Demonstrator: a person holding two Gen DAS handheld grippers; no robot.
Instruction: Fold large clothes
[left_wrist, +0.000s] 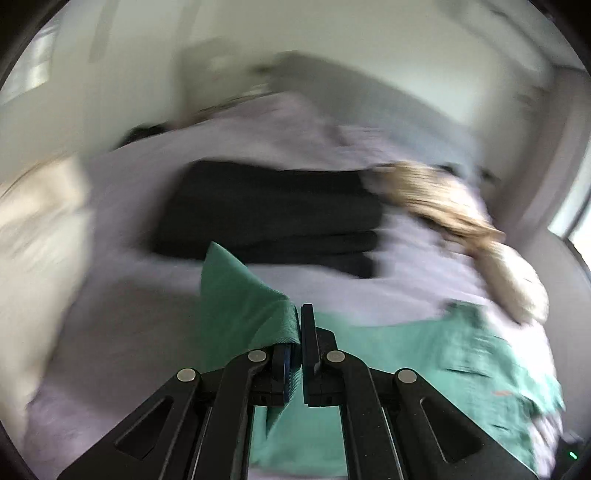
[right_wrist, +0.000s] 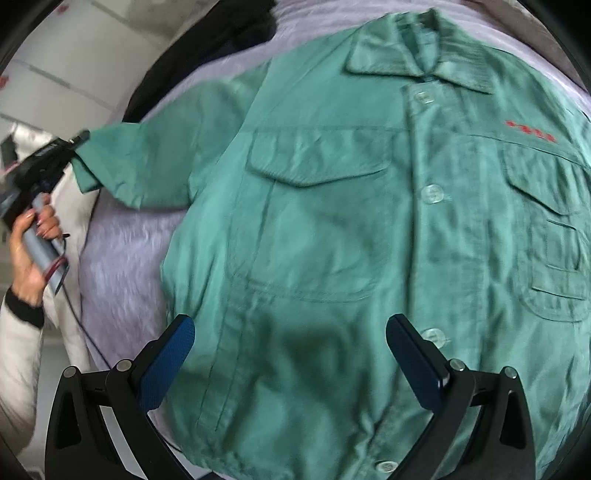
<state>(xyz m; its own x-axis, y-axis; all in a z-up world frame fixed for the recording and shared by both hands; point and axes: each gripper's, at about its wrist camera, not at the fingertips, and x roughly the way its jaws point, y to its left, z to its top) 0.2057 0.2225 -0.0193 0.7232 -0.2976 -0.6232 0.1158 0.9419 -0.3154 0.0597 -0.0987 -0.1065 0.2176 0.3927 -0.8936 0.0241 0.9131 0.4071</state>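
A green short-sleeved shirt (right_wrist: 332, 240) with chest pockets, buttons and red lettering lies front up on a lilac bed sheet (right_wrist: 122, 258). My left gripper (left_wrist: 300, 332) is shut on the cuff of its sleeve (left_wrist: 236, 295) and holds it up off the bed. The left gripper also shows in the right wrist view (right_wrist: 79, 138), at the sleeve end on the left. My right gripper (right_wrist: 290, 339) is open and empty, hovering over the shirt's lower front.
A folded black garment (left_wrist: 273, 214) lies on the sheet (left_wrist: 147, 332) beyond the sleeve. A beige-and-cream garment (left_wrist: 461, 229) lies to the right, a cream pile (left_wrist: 37, 229) to the left. The grey headboard (left_wrist: 369, 96) and walls stand behind.
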